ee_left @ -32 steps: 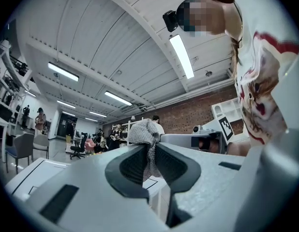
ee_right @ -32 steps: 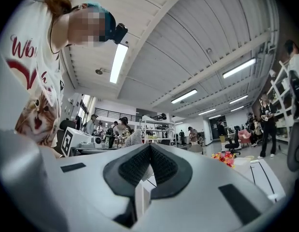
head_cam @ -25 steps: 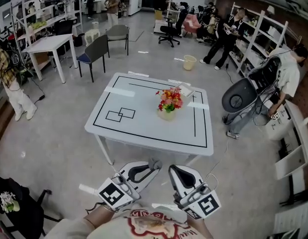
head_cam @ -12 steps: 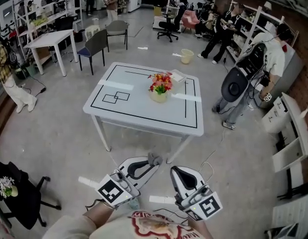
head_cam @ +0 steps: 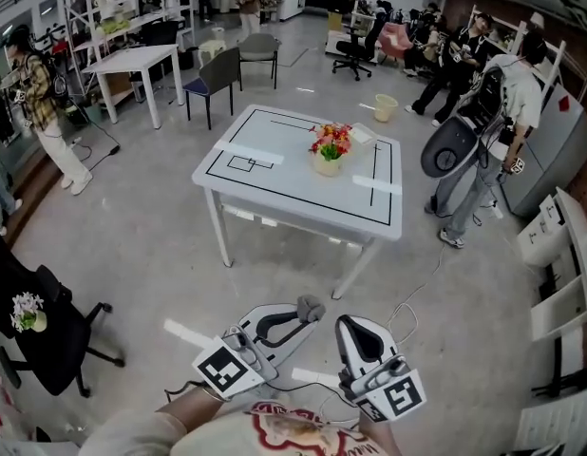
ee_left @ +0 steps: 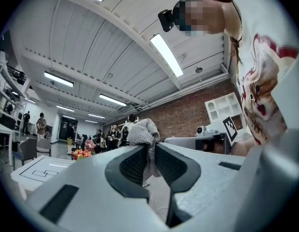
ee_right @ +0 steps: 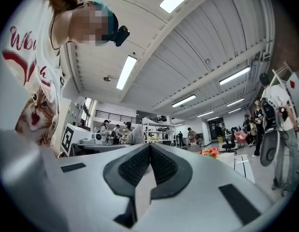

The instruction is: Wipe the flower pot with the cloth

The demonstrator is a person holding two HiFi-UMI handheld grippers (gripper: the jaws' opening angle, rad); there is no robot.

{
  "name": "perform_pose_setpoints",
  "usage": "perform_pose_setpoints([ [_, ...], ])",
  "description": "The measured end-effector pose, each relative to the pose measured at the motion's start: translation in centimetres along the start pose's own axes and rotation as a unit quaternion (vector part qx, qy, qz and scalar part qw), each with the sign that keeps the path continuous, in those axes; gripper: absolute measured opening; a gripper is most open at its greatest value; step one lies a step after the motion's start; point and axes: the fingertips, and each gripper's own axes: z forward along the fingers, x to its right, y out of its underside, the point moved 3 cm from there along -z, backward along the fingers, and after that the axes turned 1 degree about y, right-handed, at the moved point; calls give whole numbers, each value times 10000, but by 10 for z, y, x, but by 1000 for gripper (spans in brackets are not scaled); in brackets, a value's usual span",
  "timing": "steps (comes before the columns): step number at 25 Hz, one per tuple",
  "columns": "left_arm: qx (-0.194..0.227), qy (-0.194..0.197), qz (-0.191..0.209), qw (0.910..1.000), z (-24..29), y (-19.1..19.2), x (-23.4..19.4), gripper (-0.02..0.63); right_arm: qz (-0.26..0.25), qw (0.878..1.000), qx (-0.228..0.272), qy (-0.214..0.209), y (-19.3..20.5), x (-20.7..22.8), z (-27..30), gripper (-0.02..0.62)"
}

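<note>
the table (head_cam: 274,183) is sitting higher and farther off in the head view than a second ago, with more bare floor (head_cam: 179,283) now lying between it and the two tools, so the person seems to be drifting away from the work and swinging round it instead of closing in. the flower pot (head_cam: 328,166) is standing on the table's far half, toward 1 o'clock of the tabletop and at about 12 o'clock from the tools, well apart from both. the left tool (head_cam: 308,309), at 6 o'clock of the head view, is staying clamped on the grey cloth (head_cam: 311,306), which is bunching up above its tips; its own view shows the fabric pinched between the pads. the right tool (head_cam: 358,323), at 5 o'clock, is keeping its jaws together with nothing between them. for the task this means wiping is not yet under way: the cloth is ready, but by my reading the person still needs to be walking back toward 12 o'clock before it can touch the pot.
</note>
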Motion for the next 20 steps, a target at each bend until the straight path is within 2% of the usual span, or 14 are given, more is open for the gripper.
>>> perform_pose_setpoints([
  [3,-4,56,48,10000,0,-3,6,43,-87,9999,25,44,-6,-6,-7,0],
  [10,4,21,-245,9997,-13,-4,2,43,-94,9999,4,63,-6,-21,-2,0],
  [15,5,50,-277,9996,-20,-3,3,43,-203,9997,-120,10,-2,-31,5,0],
  [20,-46,26,-223,9997,-26,-7,3,43,-204,9998,-38,-27,-6,-35,10,-1],
])
